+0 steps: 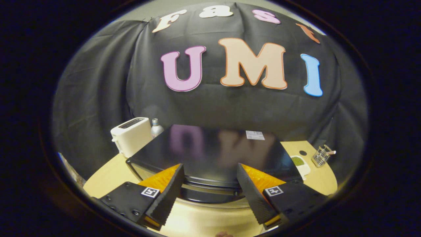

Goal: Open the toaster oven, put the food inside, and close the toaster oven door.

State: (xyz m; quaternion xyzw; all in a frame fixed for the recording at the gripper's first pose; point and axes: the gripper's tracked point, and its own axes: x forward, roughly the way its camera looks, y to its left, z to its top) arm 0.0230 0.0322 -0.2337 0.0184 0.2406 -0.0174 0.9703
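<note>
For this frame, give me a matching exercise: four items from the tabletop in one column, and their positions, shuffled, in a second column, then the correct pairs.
Items
1. toaster oven
2. white toaster
3. white dish of green food
4. wire basket

Positions
A. farthest out on the table, beyond the dish
B. just ahead of the open tool, its top seen from above
C. beside the oven's far corner, next to a bottle
D. tucked against the oven's side, opposite the toaster

Pairs: 1-B, 2-C, 3-D, 4-A
</note>
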